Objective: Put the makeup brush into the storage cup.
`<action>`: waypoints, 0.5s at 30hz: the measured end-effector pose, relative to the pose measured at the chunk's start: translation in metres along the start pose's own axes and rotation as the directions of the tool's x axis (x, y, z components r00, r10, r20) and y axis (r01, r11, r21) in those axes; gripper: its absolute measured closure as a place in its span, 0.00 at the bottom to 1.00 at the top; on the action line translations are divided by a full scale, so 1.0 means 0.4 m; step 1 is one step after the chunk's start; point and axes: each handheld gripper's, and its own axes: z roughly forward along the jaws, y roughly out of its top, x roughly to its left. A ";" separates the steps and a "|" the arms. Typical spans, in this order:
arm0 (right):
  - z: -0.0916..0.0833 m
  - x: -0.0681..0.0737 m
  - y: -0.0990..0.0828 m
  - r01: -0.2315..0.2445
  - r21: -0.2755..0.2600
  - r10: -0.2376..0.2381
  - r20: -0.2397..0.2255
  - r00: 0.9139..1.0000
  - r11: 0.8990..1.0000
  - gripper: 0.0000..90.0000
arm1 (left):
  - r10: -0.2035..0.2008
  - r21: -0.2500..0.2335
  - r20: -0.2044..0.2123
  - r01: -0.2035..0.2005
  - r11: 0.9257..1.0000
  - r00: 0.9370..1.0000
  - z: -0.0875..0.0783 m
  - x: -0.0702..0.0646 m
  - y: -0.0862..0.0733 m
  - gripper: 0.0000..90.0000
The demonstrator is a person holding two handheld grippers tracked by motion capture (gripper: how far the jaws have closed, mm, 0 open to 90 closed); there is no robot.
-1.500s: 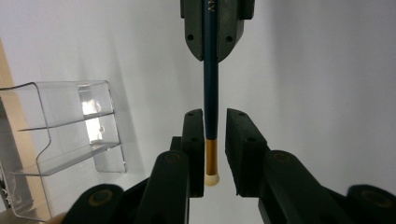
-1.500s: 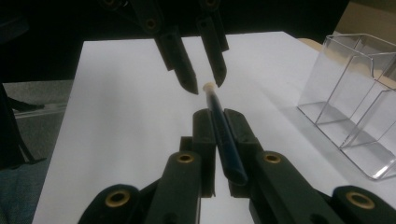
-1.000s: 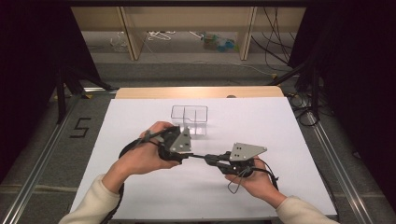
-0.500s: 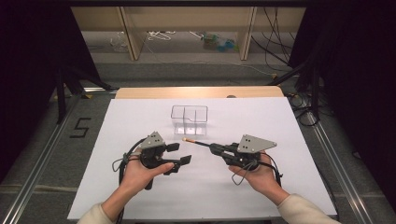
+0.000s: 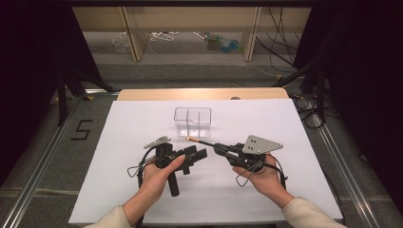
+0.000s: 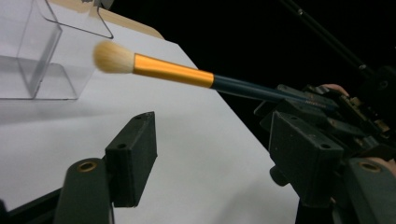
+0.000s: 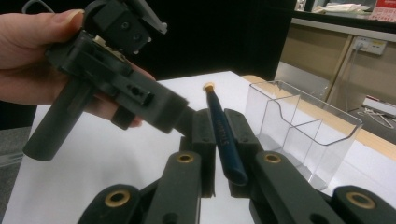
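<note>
Between right tongs [image 7: 218, 154]: makeup brush [image 6: 187, 74], clamped on dark blue handle near butt end, bristles pointing ahead toward clear organizer [image 5: 192, 121] on worktop [image 5: 119, 142]. Left tongs [image 5: 192, 156] just beside, jaws just been opening, nothing between. Brush judged light, stiff, handle glossy and slippery; bristles soft, so grip handle or gold ferrule. Small print on handle, unreadable.

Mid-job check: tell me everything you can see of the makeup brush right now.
The makeup brush has a pale fluffy tip, a gold metal-looking ferrule and a dark blue handle with small lettering. The right gripper clamps the handle's rear end and holds it roughly level above the white table, bristles pointing at the clear organiser without touching it.
</note>
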 end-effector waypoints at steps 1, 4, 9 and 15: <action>0.001 0.001 -0.001 0.004 -0.001 -0.004 0.006 1.000 1.000 0.94 | -0.003 -0.008 0.000 0.003 1.000 1.000 0.003 0.000 0.001 0.36; 0.002 0.003 0.000 -0.001 -0.001 0.001 0.005 1.000 1.000 0.94 | -0.016 -0.021 0.002 0.016 1.000 1.000 0.011 0.003 0.004 0.37; 0.002 0.004 -0.001 -0.002 -0.001 0.002 -0.001 1.000 1.000 0.94 | -0.043 -0.059 0.027 0.045 0.997 0.999 0.017 0.007 0.007 0.40; 0.003 0.005 -0.002 -0.002 -0.002 0.002 -0.007 1.000 1.000 0.94 | -0.070 -0.081 0.075 0.076 0.994 0.995 0.028 -0.001 0.007 0.45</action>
